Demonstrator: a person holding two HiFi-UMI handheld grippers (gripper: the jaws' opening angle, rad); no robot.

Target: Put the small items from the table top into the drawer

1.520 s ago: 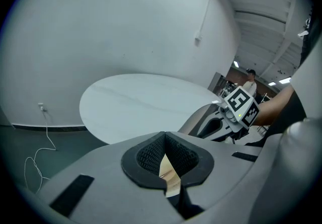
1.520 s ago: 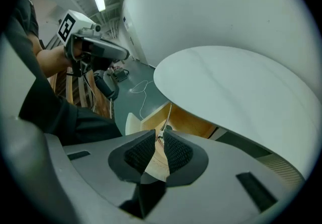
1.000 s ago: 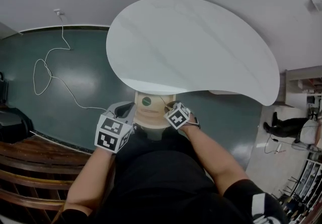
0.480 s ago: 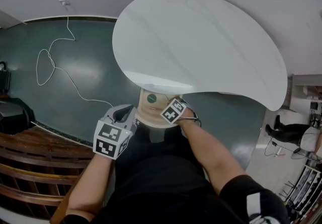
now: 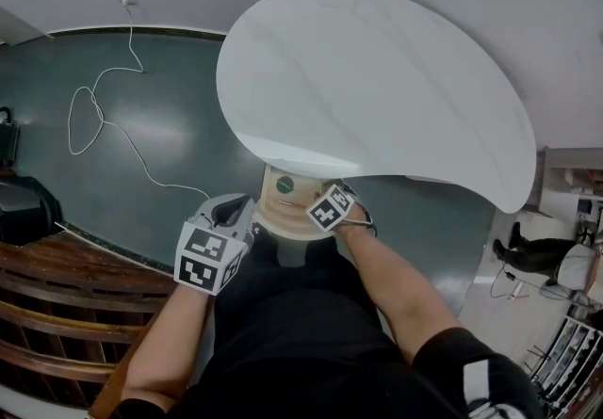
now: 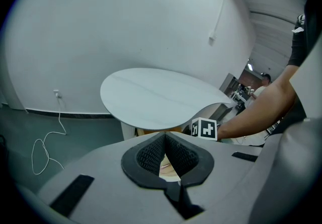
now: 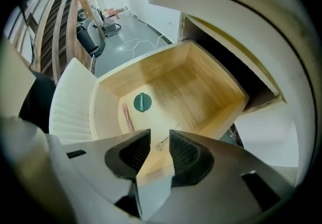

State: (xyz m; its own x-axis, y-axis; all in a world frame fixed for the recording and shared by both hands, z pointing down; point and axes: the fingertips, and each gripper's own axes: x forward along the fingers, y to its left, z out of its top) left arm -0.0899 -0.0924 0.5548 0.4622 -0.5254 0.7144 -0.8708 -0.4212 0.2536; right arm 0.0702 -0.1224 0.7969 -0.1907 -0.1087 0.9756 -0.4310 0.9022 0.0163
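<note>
The wooden drawer (image 5: 283, 216) (image 7: 191, 84) stands pulled out under the white table top (image 5: 377, 88). On its floor lie a green round disc (image 7: 142, 102) (image 5: 285, 185), a pink stick (image 7: 129, 117) and a small thin metal piece (image 7: 162, 142). My right gripper (image 7: 160, 140) (image 5: 318, 204) hangs over the drawer with its jaws opening; the metal piece shows through the gap, untouched by the pads. My left gripper (image 6: 164, 136) (image 5: 232, 213) is at the drawer's left side, its pads meeting at the tips with nothing held.
A white cable (image 5: 94, 120) trails across the dark green floor left of the table. Curved wooden slats (image 5: 66, 304) stand at the lower left. A pale ribbed chair seat (image 7: 73, 107) sits against the drawer's near side. A person's arm (image 6: 261, 107) reaches in on the right.
The head view has shifted a little. The right gripper's cube has tilted and stays over the drawer. The left gripper has hardly moved.
</note>
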